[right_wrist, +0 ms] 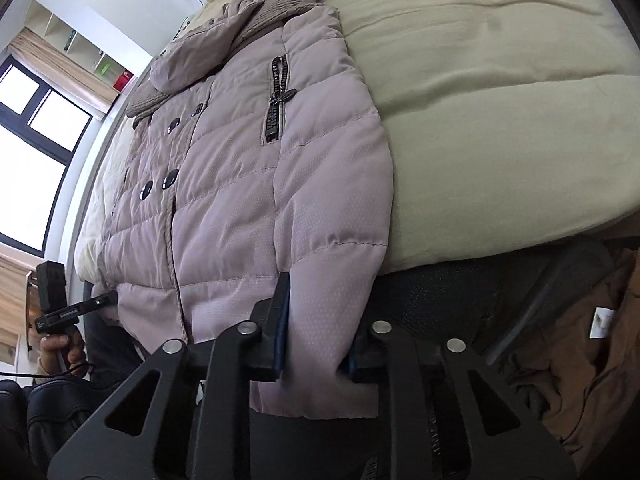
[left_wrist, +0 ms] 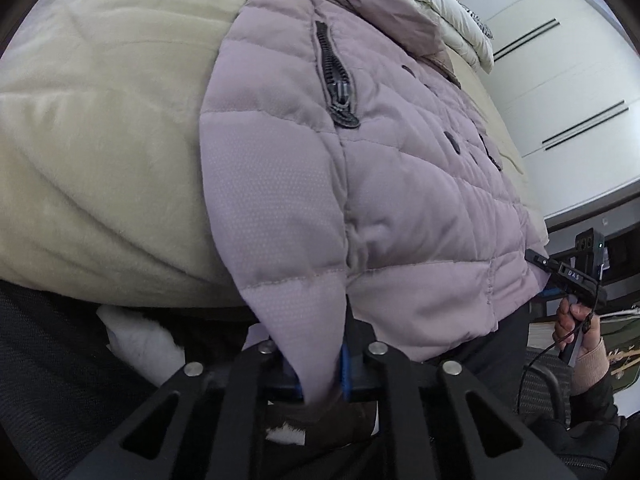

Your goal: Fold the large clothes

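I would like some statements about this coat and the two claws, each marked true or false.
1. The coat lies on a beige blanket. True.
2. The left claw is shut on the coat's bottom hem. True.
3. The right claw hangs open above the collar. False: it is shut on the hem at the other bottom corner.
4. The coat is dark green. False: it is pale pinkish-mauve and quilted.
5. A pocket zipper shows on the coat's front. True.
6. The coat is already folded in half. False: it lies spread out, its buttons facing up.
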### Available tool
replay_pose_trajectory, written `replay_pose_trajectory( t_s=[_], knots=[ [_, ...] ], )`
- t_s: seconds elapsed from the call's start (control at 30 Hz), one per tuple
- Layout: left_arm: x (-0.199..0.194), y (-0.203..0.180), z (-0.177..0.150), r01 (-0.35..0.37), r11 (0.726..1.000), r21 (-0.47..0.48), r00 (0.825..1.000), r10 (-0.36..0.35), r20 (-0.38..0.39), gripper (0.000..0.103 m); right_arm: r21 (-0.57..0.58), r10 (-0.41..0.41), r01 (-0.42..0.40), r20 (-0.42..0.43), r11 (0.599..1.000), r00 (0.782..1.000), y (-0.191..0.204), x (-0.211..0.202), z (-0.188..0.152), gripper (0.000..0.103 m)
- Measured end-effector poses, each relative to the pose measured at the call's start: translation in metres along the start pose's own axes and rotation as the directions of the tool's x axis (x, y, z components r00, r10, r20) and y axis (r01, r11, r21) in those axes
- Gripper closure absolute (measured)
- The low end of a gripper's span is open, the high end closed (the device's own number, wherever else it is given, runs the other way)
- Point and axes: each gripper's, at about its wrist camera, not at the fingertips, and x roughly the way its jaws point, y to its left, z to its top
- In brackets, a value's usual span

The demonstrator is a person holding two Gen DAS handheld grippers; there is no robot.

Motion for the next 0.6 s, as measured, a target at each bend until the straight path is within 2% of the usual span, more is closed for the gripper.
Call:
replay_pose_trajectory(
  t_s=[0.03,0.17,0.27,0.37,0.43,0.5,0.6],
  knots=[
    [-0.002,-0.003,0.000,-0.011,1.000,0.020,1.000,0.011,0.001,0.092,-0.018,-0.018,0.018,0.010,1.000,1.000,0.007,-0.001,-0.001,0.092],
    [-0.018,-0.014,-0.007,-0.029,0.996,0.084,0.999,0.030,-0.012,0.096,-0.075,-0.048,0.052,0.050,0.996,0.998,0.027,-0.015,-0.007,0.095],
    [-0.035,-0.021,-0.018,-0.044,0.989,0.142,0.997,0.052,-0.049,0.096,-0.087,-0.033,0.037,0.050,0.995,0.998,0.036,-0.030,-0.018,0.096],
    [-0.052,-0.020,-0.021,-0.031,0.991,0.131,0.997,0.040,-0.064,0.096,-0.091,0.010,-0.007,0.032,0.996,0.999,0.046,-0.041,-0.031,0.096],
    [-0.067,-0.014,-0.016,0.018,0.997,0.075,0.999,-0.015,-0.040,0.096,-0.085,0.070,-0.066,0.044,0.994,0.997,0.053,-0.050,-0.035,0.096],
    [-0.085,-0.009,-0.004,0.091,0.996,0.017,0.996,-0.091,0.017,0.097,-0.081,0.123,-0.116,0.078,0.990,0.989,0.059,-0.059,-0.027,0.096],
    [-0.116,-0.009,0.018,0.195,0.981,-0.027,0.971,-0.188,0.149,0.097,-0.076,0.202,-0.192,0.151,0.978,0.968,0.064,-0.073,0.002,0.096]
  ],
)
